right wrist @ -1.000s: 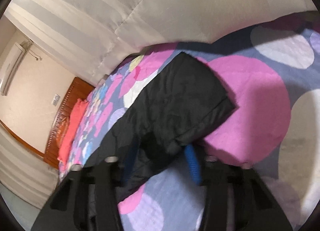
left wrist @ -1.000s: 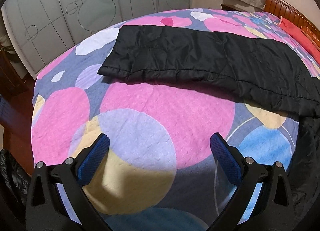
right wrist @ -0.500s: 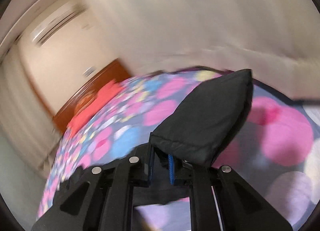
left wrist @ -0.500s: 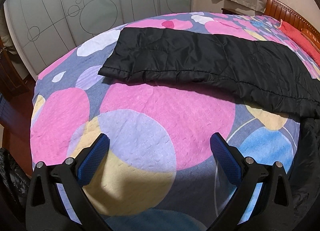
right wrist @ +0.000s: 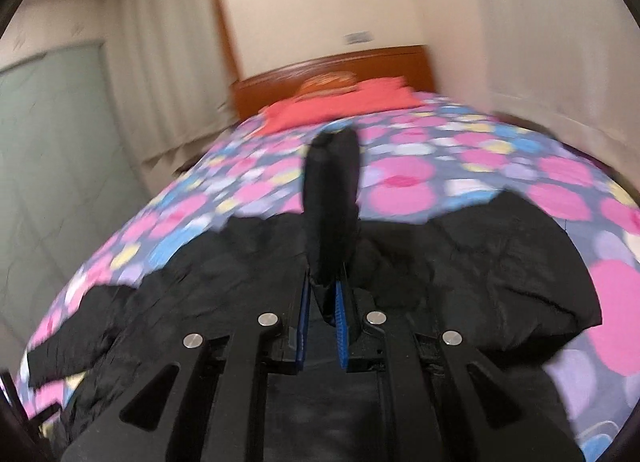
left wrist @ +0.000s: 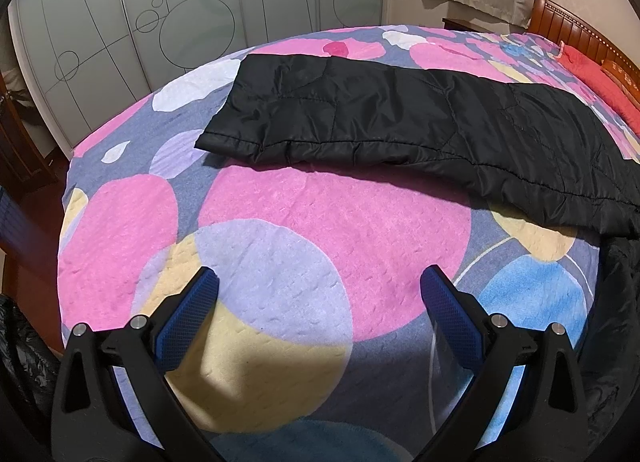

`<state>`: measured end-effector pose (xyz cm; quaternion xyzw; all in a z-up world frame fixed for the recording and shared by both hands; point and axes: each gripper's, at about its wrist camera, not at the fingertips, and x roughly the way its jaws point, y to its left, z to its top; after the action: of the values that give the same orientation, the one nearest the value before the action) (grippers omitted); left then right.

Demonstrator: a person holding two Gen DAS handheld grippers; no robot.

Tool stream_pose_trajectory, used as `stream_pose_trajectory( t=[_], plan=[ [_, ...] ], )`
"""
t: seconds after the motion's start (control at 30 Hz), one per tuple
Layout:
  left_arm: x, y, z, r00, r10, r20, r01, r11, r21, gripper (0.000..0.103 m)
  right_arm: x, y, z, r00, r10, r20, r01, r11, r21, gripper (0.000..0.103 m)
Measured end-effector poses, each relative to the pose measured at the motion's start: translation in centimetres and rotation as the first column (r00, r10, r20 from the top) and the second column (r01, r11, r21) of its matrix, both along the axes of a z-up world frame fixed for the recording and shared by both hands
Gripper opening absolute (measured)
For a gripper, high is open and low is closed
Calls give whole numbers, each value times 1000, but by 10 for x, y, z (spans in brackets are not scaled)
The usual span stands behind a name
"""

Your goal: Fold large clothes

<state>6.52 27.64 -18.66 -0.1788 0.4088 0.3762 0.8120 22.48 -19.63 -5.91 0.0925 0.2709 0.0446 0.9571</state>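
Your right gripper (right wrist: 322,302) is clamped on a fold of the black jacket (right wrist: 460,262) (blurry shot), lifted above the bedspread (left wrist: 320,222); your left gripper (left wrist: 318,294) hangs wide open over the bedspread, near the jacket's sleeve.

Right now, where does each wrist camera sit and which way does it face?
Left wrist: rides the left gripper, tilted down over the bedspread toward a black jacket sleeve and wardrobe doors; its open blue-padded fingers show.
Right wrist: rides the right gripper, facing along the bed to the headboard; its fingers are shut on a raised black sleeve.
Shared: black jacket, bedspread, headboard, red pillow.
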Motion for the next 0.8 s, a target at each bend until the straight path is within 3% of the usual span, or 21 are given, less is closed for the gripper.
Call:
stream_pose_trajectory(
  t=[0.13, 0.3, 0.43, 0.57, 0.6, 0.67, 0.7, 0.73, 0.8],
  plan=[
    [1, 0, 0, 1000, 0, 2, 0, 1000, 0, 101, 13, 44, -19, 990, 120, -70, -123, 992, -40, 12],
    [1, 0, -2, 1000, 0, 4, 0, 1000, 1, 101, 32, 94, -59, 952, 218, -217, -243, 965, -100, 12],
    [2, 1, -2, 1000, 0, 4, 0, 1000, 2, 101, 41, 108, -82, 917, 235, -321, -288, 949, -130, 17],
    [2, 0, -3, 1000, 1, 4, -1, 1000, 2, 101, 35, 106, -76, 913, 248, -324, -295, 950, -104, 20],
    [2, 0, -3, 1000, 1, 4, -1, 1000, 2, 101, 34, 103, -73, 909, 258, -327, -300, 950, -83, 23],
    [3, 0, -3, 1000, 1, 2, -1, 1000, 4, 101, 27, 95, -63, 897, 305, -321, -323, 946, -4, 42],
    [3, 1, -3, 1000, 2, 1, -2, 1000, 5, 101, 22, 93, -60, 894, 328, -306, -335, 942, 31, 64],
    [4, 1, -3, 1000, 2, 0, -2, 1000, 7, 101, 15, 89, -50, 897, 356, -263, -347, 934, 82, 74],
    [4, 1, -3, 1000, 3, -2, -3, 1000, 11, 101, 8, 90, -36, 902, 377, -208, -367, 926, 89, 74]
  ],
)
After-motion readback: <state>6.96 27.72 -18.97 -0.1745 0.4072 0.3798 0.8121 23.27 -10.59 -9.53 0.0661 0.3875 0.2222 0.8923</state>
